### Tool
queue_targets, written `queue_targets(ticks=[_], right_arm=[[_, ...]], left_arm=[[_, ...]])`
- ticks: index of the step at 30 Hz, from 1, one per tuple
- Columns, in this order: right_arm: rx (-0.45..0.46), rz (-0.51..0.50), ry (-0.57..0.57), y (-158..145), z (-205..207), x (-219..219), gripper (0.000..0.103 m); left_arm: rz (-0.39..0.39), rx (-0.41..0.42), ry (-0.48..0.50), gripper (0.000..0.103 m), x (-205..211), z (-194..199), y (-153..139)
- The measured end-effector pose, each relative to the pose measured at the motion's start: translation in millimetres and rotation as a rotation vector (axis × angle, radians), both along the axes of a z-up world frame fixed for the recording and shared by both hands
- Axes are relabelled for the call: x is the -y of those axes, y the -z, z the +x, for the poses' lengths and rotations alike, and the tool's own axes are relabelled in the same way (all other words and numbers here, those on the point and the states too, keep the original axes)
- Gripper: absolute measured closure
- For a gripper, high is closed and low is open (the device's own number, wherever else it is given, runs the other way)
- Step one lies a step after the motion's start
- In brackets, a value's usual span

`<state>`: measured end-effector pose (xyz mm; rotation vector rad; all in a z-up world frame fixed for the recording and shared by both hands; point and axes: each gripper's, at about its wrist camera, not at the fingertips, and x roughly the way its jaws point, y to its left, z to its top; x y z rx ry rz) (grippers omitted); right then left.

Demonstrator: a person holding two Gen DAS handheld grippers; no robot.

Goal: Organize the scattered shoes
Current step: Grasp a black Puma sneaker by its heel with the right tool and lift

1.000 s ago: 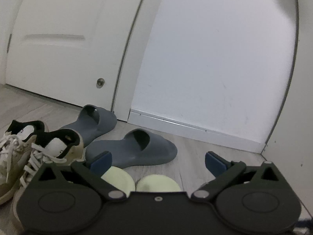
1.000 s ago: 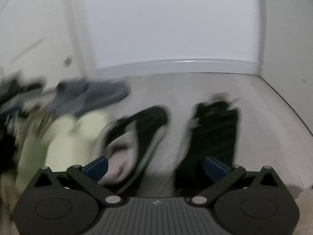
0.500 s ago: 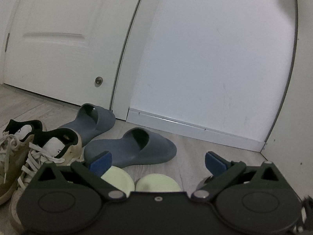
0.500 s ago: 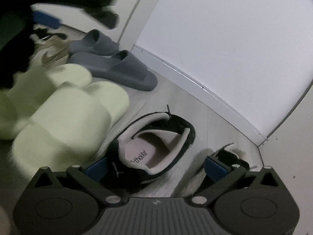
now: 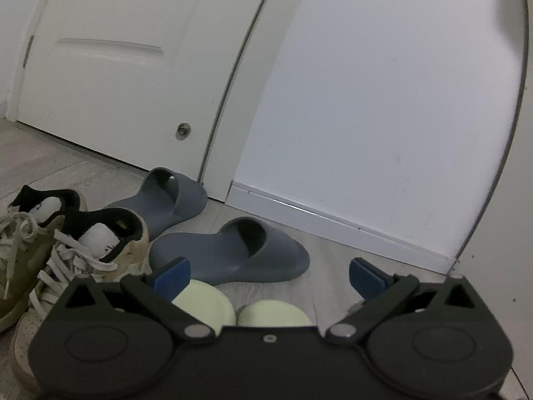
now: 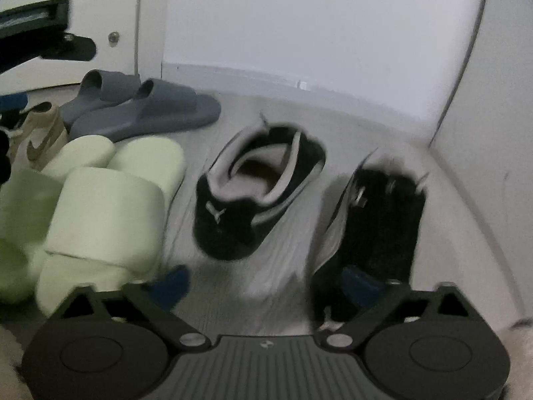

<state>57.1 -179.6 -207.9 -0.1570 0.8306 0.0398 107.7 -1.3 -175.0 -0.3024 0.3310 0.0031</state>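
Motion blur is smearing the right wrist view, because the right gripper (image 6: 263,288) is swinging from the slanted look it had half a second ago to face the two black sneakers squarely. Its fingers are spread wide and holding nothing. The right black sneaker (image 6: 376,230) is lying just ahead of the right finger, probably on its side, while the left black sneaker (image 6: 256,196) is sitting upright slightly farther off. That suggests the black pair is next to be straightened. The left gripper (image 5: 268,271) is barely shifting, open and empty, above the pale green slides (image 5: 203,303). Farther off, the grey slides (image 5: 233,253) are resting near the wall (image 5: 383,100).
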Motion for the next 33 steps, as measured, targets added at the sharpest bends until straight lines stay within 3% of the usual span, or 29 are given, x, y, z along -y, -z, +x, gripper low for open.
queue_targets(ticks=[7,13,18,24,28,33], right_arm=[[0.036,-0.084,-0.084,13.1,17.2,-15.4,0.013],[0.079,-0.041,-0.052,-2.1,57.8,-13.4,0.006],[0.121,-0.081,-0.072,-5.7,93.4,-31.0,0.005],[0.170,-0.044,-0.044,-17.1,62.0,-25.4,0.000],[0.110,-0.010,-0.018,-8.9,38.5,-7.8,0.000],[0.075,-0.059,0.024,4.1,58.2,-3.9,0.000]], left_arm=[[-0.001,0.012,-0.005,0.000,-1.1,0.5,1.4],[-0.041,0.021,-0.009,0.000,-6.5,0.8,1.1],[-0.011,-0.019,-0.021,0.000,-5.9,7.3,0.3],[-0.044,0.007,0.018,0.000,-6.0,8.4,1.3],[-0.058,-0.012,0.038,0.000,-7.3,9.6,1.6],[-0.012,-0.014,0.048,0.000,-3.1,9.4,1.6]])
